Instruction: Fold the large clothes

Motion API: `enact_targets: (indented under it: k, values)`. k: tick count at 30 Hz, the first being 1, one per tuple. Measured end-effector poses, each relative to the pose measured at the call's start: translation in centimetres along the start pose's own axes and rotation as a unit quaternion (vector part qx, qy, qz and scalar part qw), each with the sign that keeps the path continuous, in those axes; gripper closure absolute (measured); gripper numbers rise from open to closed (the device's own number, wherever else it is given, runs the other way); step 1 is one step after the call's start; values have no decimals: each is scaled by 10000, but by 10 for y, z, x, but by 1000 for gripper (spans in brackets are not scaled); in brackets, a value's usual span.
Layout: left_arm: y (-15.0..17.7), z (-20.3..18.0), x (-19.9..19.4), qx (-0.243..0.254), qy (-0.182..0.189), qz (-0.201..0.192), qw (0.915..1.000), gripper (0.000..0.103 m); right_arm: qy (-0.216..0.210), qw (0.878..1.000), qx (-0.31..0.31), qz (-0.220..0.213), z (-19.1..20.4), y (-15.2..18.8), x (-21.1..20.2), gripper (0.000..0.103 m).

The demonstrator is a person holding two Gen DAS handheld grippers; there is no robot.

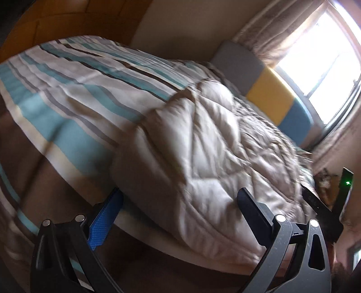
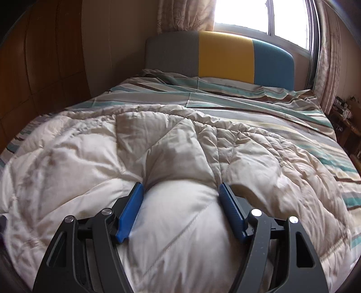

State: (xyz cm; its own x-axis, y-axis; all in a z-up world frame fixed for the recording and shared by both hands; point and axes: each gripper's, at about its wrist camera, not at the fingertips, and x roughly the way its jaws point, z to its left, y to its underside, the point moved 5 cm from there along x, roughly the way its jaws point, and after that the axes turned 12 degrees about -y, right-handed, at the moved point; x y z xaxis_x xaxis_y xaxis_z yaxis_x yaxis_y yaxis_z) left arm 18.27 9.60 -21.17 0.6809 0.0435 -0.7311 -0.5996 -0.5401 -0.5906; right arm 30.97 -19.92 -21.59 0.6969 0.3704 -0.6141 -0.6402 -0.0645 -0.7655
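Note:
A cream quilted duvet (image 2: 90, 146) lies rumpled over the near half of a bed. In the right wrist view a thick puffed fold of the duvet (image 2: 178, 209) fills the gap of my right gripper (image 2: 180, 184). Both blue pads (image 2: 129, 214) press into its sides, and creases pinch in at the tips. In the blurred left wrist view the same duvet (image 1: 203, 146) hangs over the bed's side. My left gripper (image 1: 180, 191) stands wide open at its lower edge, with the fabric lying loose between the fingers and nothing clamped.
A striped teal, brown and white sheet (image 2: 248, 101) covers the bed. Behind it are a grey, yellow and blue headboard (image 2: 225, 58), a bright window with curtains (image 2: 243, 13) and a wooden wardrobe (image 2: 45, 56). A dark device with a green light (image 1: 347, 182) sits at the left wrist view's right edge.

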Motion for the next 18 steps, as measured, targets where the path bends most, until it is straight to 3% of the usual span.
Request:
enact_targets:
  k: [9,14,18]
  values:
    - [5,-4,6,-105,206,105,9997,3,-108,9999,-97,-47,21,19,-52,34]
    - [7,-10,4,-213,346,138,9991,3,-210,9996,162,4,24,37,-72,35]
    - [3,-15,7,-180,502,190,9984,3,-292,9995,131,-58,30,48,-88,50]
